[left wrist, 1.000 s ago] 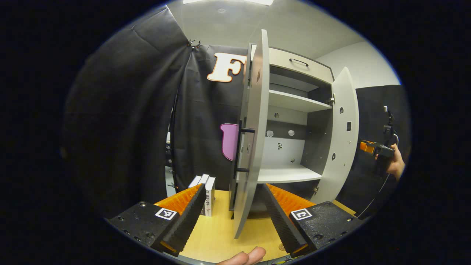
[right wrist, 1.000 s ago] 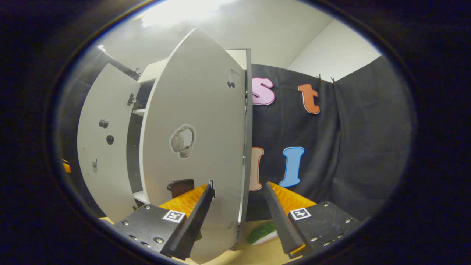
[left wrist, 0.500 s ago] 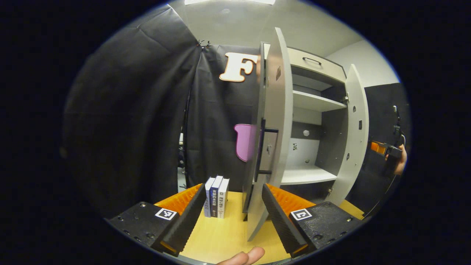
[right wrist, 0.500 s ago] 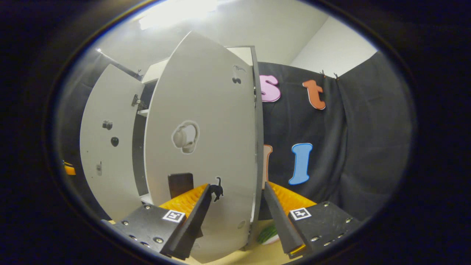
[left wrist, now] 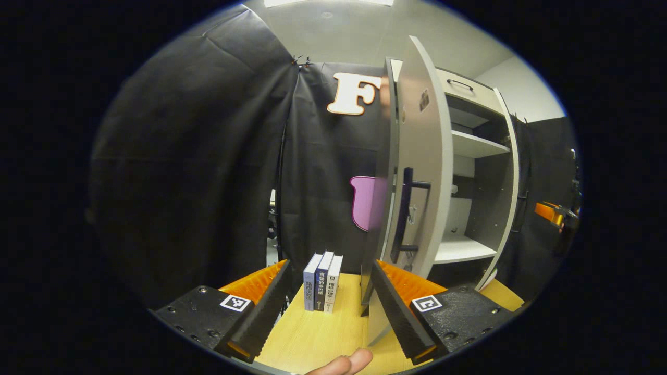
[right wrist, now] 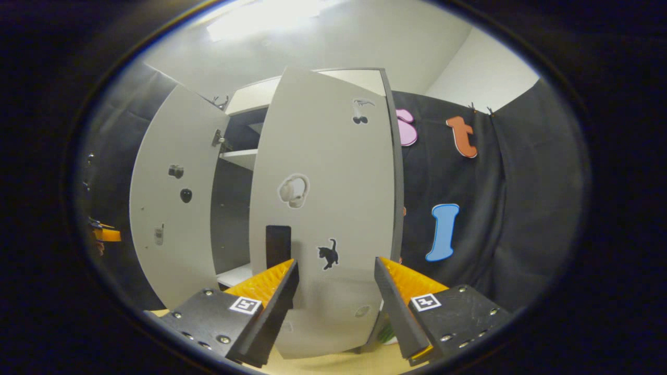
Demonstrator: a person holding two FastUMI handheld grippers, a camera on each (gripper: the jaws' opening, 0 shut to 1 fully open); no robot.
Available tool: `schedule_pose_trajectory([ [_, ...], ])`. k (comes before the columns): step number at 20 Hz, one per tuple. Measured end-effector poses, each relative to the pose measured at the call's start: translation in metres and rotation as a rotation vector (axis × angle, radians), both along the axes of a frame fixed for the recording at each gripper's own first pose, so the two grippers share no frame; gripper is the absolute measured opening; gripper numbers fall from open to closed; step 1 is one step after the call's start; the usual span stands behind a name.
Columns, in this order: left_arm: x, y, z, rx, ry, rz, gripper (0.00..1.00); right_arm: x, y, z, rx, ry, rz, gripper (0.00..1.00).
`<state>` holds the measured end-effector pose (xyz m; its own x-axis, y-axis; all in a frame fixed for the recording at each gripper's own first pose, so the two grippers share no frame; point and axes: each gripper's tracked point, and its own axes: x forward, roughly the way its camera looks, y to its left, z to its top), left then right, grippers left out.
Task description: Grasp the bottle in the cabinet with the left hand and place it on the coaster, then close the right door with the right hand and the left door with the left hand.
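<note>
The grey cabinet's left door (left wrist: 419, 172) stands partly open just ahead of my left gripper (left wrist: 328, 307), which is open with nothing between its fingers. The door's outer face and black handle (left wrist: 405, 214) face me, and its lower edge is by my right-hand finger (left wrist: 396, 307). Past it I see the white cabinet shelves (left wrist: 461, 251) and the right door (left wrist: 509, 208) edge-on. My right gripper (right wrist: 333, 307) is open, close against the outer face of the right door (right wrist: 323, 208), which carries small stickers. The left door's inner face (right wrist: 172, 203) is beyond it.
Three upright books (left wrist: 323, 281) stand on the wooden table (left wrist: 323, 333) left of the cabinet. A fingertip (left wrist: 346, 362) shows at the bottom edge. The other gripper (left wrist: 552, 213) is far right. A green and white thing (right wrist: 386, 333) lies by the right door's foot.
The right door has swung further toward the cabinet with my right gripper following it. My left gripper has moved left, round to the left door's outer side.
</note>
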<state>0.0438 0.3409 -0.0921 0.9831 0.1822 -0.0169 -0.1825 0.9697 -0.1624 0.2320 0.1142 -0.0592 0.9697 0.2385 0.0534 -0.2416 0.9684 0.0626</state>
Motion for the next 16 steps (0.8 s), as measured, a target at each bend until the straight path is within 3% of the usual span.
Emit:
schedule_pose_trajectory([
  [4,0.029,0.011,0.016,0.024,-0.023,-0.006,0.96,-0.043,-0.013,-0.001,0.006,0.001,-0.022,0.89],
  [8,0.058,0.031,0.040,0.085,-0.040,0.054,0.93,-0.097,-0.028,-0.005,0.000,0.016,-0.032,0.89],
  [9,0.065,0.032,0.041,0.078,-0.027,0.062,0.97,-0.110,-0.037,-0.007,0.000,0.021,-0.052,0.89],
  [10,0.073,0.028,0.041,0.074,-0.019,0.056,0.93,-0.120,-0.046,-0.008,0.004,0.025,-0.078,0.89],
  [11,0.080,0.024,0.043,0.066,-0.014,0.054,0.96,-0.130,-0.055,-0.009,0.011,0.027,-0.101,0.89],
  [12,0.088,0.015,0.042,0.051,-0.004,0.029,0.94,-0.140,-0.060,-0.009,0.018,0.029,-0.116,0.86],
  [13,0.096,0.001,0.042,0.039,0.004,-0.007,0.94,-0.151,-0.067,-0.009,0.027,0.029,-0.134,0.89],
  [14,0.098,-0.004,0.042,0.052,0.019,0.000,0.99,-0.160,-0.074,-0.010,0.035,0.034,-0.142,0.89],
  [15,0.098,-0.001,0.046,0.076,0.010,0.007,0.89,-0.169,-0.080,-0.011,0.040,0.032,-0.152,0.89],
  [16,0.096,-0.002,0.047,0.091,0.015,0.023,0.90,-0.175,-0.088,-0.008,0.048,0.026,-0.163,0.89],
])
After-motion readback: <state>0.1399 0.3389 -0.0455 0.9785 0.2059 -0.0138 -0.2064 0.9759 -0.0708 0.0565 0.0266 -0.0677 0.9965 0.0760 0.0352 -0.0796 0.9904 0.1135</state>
